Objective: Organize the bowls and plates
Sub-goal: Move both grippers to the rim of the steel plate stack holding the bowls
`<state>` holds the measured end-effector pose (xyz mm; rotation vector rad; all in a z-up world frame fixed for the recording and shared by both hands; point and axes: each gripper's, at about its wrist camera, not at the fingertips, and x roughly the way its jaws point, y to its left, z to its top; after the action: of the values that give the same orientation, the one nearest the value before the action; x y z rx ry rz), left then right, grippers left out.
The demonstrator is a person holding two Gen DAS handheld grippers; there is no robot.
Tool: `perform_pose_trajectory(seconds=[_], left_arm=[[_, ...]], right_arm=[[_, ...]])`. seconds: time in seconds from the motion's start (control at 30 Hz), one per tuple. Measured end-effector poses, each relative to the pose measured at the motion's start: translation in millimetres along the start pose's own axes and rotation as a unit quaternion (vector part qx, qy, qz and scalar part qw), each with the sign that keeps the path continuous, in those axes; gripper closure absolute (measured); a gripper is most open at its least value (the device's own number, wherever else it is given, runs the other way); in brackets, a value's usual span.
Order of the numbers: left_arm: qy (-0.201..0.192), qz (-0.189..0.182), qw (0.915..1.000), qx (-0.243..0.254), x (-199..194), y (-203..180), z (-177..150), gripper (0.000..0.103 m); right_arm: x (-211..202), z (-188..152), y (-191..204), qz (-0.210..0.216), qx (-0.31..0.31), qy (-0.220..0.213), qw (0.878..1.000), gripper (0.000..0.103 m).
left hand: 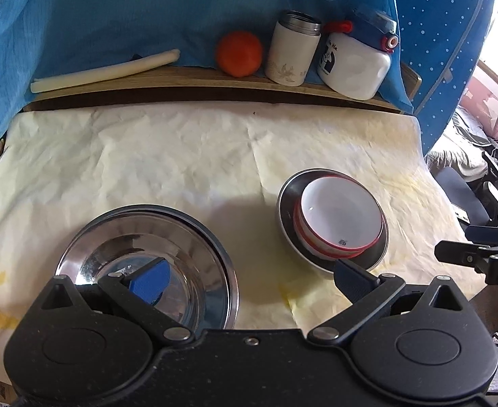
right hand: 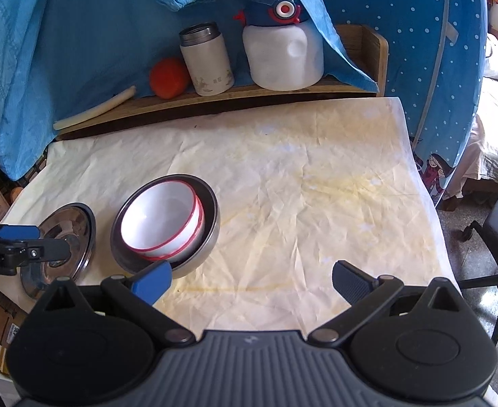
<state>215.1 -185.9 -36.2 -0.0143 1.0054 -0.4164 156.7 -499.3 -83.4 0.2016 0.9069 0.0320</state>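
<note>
A: Nearest, the left claw [left hand: 250, 281] gapes wide, its left finger above the steel plates [left hand: 147, 264]; the right claw [right hand: 252, 281] is wide apart too, gripping nothing.

B: Red-rimmed white bowls [left hand: 340, 218] sit nested in a steel bowl [left hand: 287, 210] on the table [left hand: 147, 156]. The right view reads "obot.AI" on the left claw; the left view shows print on the white jug [left hand: 354, 64] on the shelf [left hand: 181, 81].

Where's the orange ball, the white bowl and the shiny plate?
orange ball [left hand: 238, 53], left wrist view, middle of its front.
white bowl [right hand: 159, 218], right wrist view, inside bottom.
shiny plate [left hand: 194, 247], left wrist view, sloped inner wall, right side.
</note>
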Motion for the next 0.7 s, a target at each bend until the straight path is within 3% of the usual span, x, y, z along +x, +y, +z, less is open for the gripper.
perform_pose_trajectory(seconds=[0.7], left_arm=[[-0.003, 0.051, 0.9984, 0.024, 7.3, -2.7, 22.2, 0.001]], right_arm=[[6.1, 17.6, 1.1, -0.002, -0.006, 0.0, 1.0, 0.0]])
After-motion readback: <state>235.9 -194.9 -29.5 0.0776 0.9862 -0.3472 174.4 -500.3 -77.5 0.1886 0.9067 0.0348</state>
